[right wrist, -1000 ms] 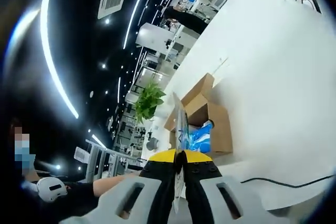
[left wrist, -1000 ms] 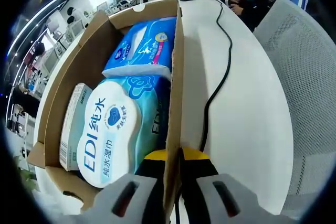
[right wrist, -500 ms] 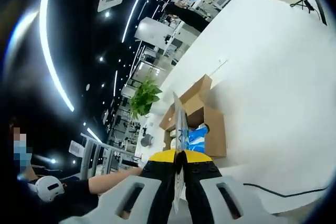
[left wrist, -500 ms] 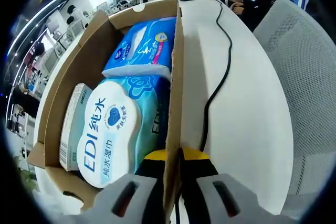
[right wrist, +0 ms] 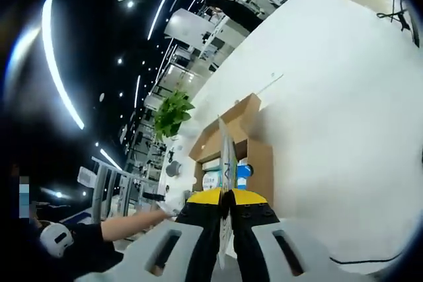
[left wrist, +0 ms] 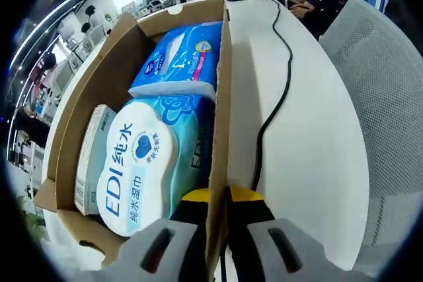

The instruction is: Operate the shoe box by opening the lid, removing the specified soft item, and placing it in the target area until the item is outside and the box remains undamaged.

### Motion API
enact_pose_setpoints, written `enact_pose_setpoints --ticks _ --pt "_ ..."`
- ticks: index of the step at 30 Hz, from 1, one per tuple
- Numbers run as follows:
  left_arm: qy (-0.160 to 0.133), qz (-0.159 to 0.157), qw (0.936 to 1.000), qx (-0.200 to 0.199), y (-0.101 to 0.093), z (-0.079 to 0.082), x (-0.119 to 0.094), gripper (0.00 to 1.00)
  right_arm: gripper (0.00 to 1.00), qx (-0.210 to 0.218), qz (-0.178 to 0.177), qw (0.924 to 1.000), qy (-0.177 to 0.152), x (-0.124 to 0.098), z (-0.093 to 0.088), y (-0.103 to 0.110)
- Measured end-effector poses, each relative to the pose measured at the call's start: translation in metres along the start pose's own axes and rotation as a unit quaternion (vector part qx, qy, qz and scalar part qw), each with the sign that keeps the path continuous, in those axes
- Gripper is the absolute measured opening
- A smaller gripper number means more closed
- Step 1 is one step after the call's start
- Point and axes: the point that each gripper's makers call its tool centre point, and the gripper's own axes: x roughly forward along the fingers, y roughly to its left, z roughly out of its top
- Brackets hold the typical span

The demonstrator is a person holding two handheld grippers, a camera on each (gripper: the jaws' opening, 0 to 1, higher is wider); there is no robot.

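Open shoe box (left wrist: 99, 84) on the white tabletop (left wrist: 304, 130), one soft pack lifted clear of it.

In the left gripper view the cardboard box holds a wet-wipes pack (left wrist: 142, 163) marked "EDI", a blue tissue pack (left wrist: 182, 57) beyond it, and a slim carton (left wrist: 89, 156) against the far wall. The left gripper (left wrist: 218, 196) has its fingers pressed together on the box's side wall (left wrist: 221, 97). A black cable (left wrist: 274, 104) runs along the tabletop just beside the box. In the right gripper view the right gripper (right wrist: 225, 196) has its fingers clamped on a thin blue-and-white soft pack (right wrist: 227, 156), held edge-on above the box. A potted plant (right wrist: 170, 113) stands further off.
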Motion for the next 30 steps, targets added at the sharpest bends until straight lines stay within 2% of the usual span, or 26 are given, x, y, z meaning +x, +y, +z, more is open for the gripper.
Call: enact_pose_setpoints --ticks 6,11,15,21,30 --pt "0.001 0.0 1.0 -0.002 0.0 0.001 0.0 0.03 0.0 -0.01 -0.021 0.9996 0.018 0.011 0.0 -0.012" --pt "0.001 -0.001 1.0 -0.004 0.0 0.0 0.0 0.03 0.0 -0.015 -0.041 0.9986 0.031 0.015 0.011 -0.033" --pt "0.001 -0.001 1.0 -0.004 0.0 0.0 0.0 0.03 0.0 -0.017 -0.075 0.9965 0.033 0.017 0.016 -0.052" --pt "0.002 0.0 1.0 -0.006 0.0 0.0 0.0 0.03 0.0 -0.018 -0.089 0.9952 0.035 0.024 0.023 -0.067" --pt "0.002 -0.001 1.0 -0.009 0.0 0.0 0.0 0.03 0.0 -0.021 -0.112 0.9924 0.047 0.044 0.011 -0.072"
